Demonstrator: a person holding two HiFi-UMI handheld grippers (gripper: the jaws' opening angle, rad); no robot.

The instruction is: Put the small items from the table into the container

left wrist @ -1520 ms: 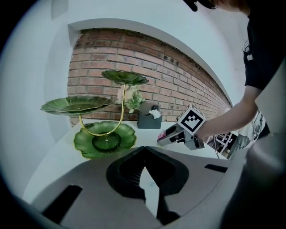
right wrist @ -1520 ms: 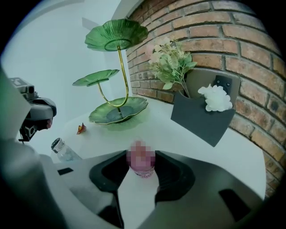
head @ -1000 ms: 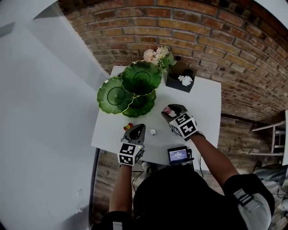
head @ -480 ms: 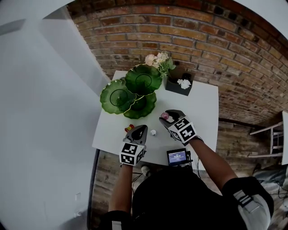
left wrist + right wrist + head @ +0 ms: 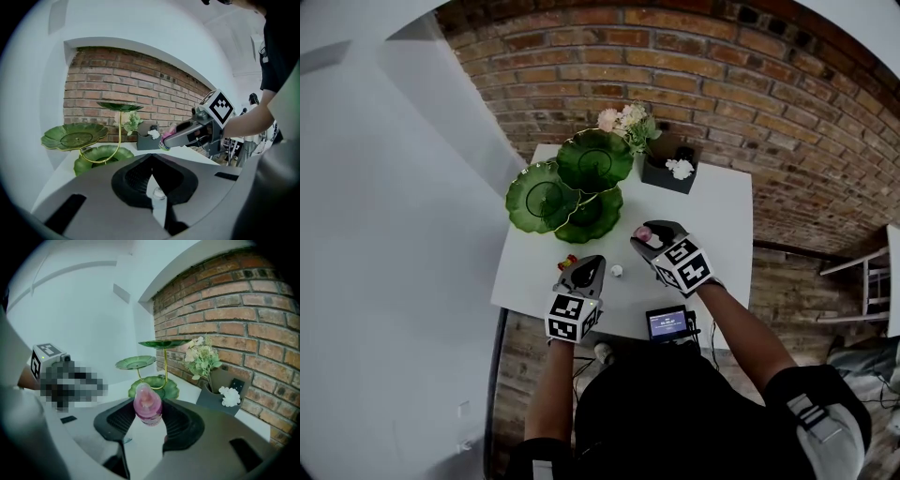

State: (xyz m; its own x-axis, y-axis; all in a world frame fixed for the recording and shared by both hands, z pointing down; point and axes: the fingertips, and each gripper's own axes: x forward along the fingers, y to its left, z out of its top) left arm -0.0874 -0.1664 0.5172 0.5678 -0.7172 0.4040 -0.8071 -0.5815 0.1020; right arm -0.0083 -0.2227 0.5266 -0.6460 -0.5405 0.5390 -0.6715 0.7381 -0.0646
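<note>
One pink bottle (image 5: 148, 404) is being gripped by the right claw (image 5: 149, 416), the left claw (image 5: 151, 159) being held closed; one red trinket (image 5: 568, 262) is being shown only overhead.

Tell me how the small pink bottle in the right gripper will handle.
The pink bottle looks like thin translucent plastic, so it is probably light and slightly squeezable. Its rounded, glossy sides, pinched by the right gripper, may slip or pivot. On its side it would likely roll.
</note>
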